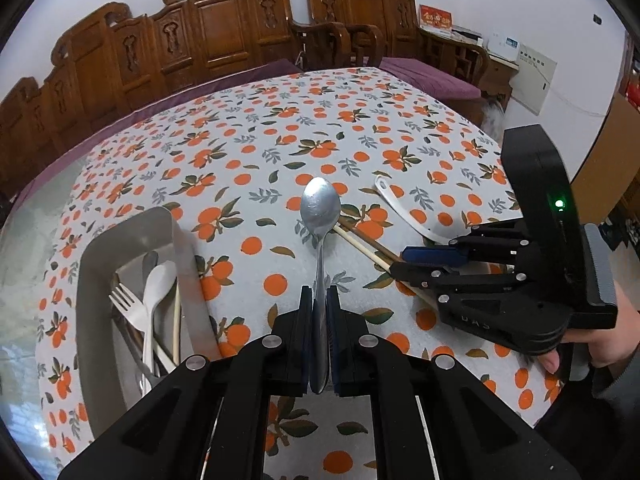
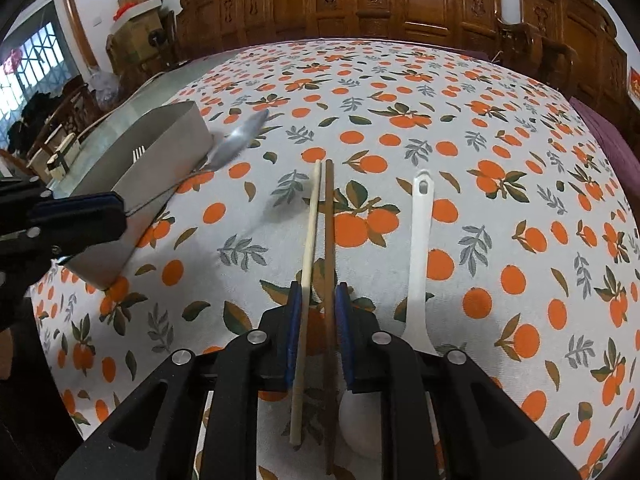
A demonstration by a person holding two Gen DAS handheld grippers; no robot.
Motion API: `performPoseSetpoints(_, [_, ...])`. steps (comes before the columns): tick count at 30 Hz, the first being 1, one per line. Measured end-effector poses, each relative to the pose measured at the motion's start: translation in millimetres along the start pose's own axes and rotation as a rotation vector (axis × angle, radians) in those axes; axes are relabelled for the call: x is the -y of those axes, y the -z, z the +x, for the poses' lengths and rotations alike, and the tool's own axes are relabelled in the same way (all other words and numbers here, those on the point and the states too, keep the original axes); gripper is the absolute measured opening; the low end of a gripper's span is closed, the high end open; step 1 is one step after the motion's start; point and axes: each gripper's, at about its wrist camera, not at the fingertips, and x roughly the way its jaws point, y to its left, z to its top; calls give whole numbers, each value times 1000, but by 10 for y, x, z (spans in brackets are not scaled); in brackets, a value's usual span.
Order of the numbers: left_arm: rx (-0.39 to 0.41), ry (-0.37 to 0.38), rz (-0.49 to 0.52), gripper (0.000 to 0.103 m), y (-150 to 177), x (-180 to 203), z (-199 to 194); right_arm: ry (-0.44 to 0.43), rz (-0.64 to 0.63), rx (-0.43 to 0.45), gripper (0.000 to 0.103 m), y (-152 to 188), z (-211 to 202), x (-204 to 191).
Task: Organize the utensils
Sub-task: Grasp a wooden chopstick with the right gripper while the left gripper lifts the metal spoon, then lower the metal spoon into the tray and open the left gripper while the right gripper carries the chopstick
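Observation:
My left gripper (image 1: 319,300) is shut on the handle of a metal spoon (image 1: 320,208) and holds it above the table, bowl pointing forward; the spoon also shows in the right wrist view (image 2: 240,140) beside the tray. My right gripper (image 2: 318,300) is partly open, its jaws on either side of a light chopstick (image 2: 310,240) and a dark chopstick (image 2: 330,240) lying on the tablecloth; I cannot tell if the pads touch them. A white plastic spoon (image 2: 418,248) lies just to their right. The right gripper shows in the left wrist view (image 1: 404,260).
A grey metal tray (image 1: 92,280) at the left holds a fork (image 1: 126,300), a white spoon (image 1: 156,288) and chopsticks. It shows in the right wrist view (image 2: 160,152) too. Carved wooden chairs stand behind the table with the orange-print cloth (image 1: 280,128).

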Motion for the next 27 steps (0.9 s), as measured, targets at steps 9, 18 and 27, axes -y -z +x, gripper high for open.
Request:
performPoseSetpoints(9, [23,-5,-11,6,-17,-38,-153,8,17,21,18,-20,-45,43])
performPoseSetpoints(18, [50,-18,-20,6,-47,-99,-318,116,-84,8,15,-11,60,-81])
performPoseSetpoints(27, [70,-56,-54,6,-23,-312,-488,102,-73,9,6,-22,25,-118])
